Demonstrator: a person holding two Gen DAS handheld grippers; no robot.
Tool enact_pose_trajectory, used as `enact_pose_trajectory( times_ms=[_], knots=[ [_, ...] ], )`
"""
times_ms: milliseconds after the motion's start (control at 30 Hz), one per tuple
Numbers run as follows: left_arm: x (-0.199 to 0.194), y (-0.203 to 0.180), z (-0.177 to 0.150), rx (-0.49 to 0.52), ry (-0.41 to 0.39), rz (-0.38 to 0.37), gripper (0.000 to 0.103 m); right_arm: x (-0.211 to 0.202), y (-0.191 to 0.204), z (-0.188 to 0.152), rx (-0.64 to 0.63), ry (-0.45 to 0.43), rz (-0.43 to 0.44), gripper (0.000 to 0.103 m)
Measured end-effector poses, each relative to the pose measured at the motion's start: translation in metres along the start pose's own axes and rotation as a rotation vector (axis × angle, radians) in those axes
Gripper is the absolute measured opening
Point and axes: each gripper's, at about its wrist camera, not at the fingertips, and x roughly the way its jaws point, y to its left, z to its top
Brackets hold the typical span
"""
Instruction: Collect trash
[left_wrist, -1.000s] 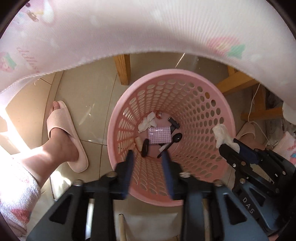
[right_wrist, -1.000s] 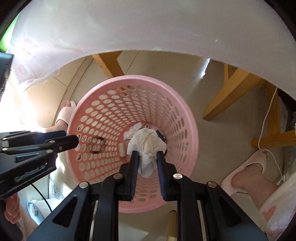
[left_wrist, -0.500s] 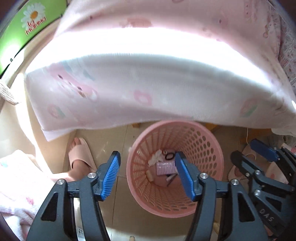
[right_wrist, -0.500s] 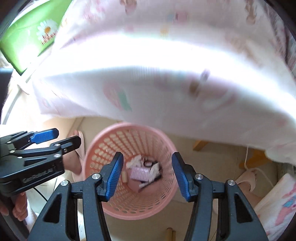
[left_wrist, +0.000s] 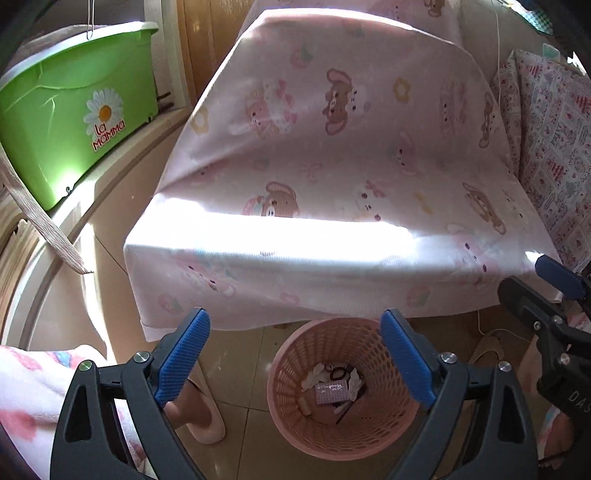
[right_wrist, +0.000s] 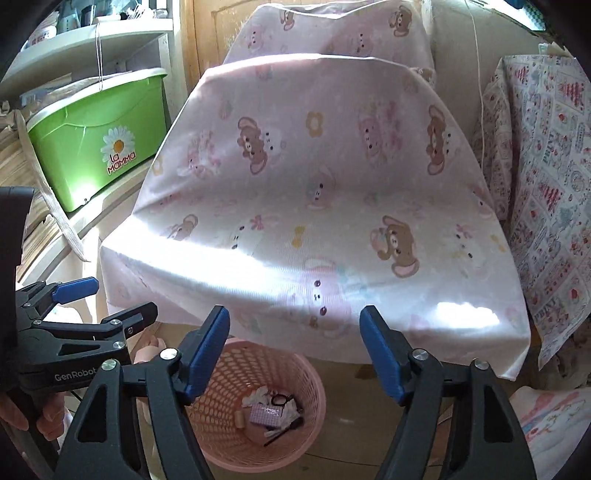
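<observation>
Trash sits in the pink basket (left_wrist: 343, 391) now, and you can see it from both wrists: crumpled white tissues (right_wrist: 260, 396), a small lilac checked packet (left_wrist: 331, 392), a black ring-shaped bit and a dark stick-like piece, all lying on the bottom. In your left view the basket stands at six o'clock, framed between the fingers of your left gripper (left_wrist: 295, 360), whose jaws are opening with nothing between them. Same story on the other side: your right gripper (right_wrist: 294, 352) has its jaws opening, nothing in the pads, with the basket down at about seven o'clock under the left finger. So both hands are free, and by my reading whatever you carried is delivered. Up at twelve o'clock the table under the pink bear-print cloth (right_wrist: 317, 177) shows a bare top in both views; no litter stands out on it. A green storage box (left_wrist: 74, 110) sits at ten o'clock. What's left looks like very little: a check of the floor around the basket and the far, glare-washed edge of the cloth, where I can't tell.
</observation>
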Motion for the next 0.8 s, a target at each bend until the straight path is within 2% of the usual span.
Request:
enact_pose_trajectory(
  times_ms=[67,167,333,500,800],
  knots=[
    [-0.006,0.001,0.001,0.002,-0.030,0.002,0.097,-0.013,-0.006,0.007,0.020,-0.033,-0.006,0.085],
    [-0.017,0.003,0.002,-0.007,-0.077,-0.007,0.101,-0.024,-0.011,0.013,0.020,-0.064,-0.032,0.086],
    [-0.030,0.008,0.006,-0.017,-0.139,0.020,0.102,-0.029,-0.012,0.012,-0.007,-0.087,-0.080,0.088],
    [-0.034,0.010,0.008,-0.029,-0.158,0.008,0.102,-0.034,-0.014,0.013,0.026,-0.116,-0.052,0.089],
    [-0.030,0.010,0.008,-0.035,-0.153,0.005,0.102,-0.035,-0.021,0.016,0.052,-0.136,-0.089,0.089]
  ],
)
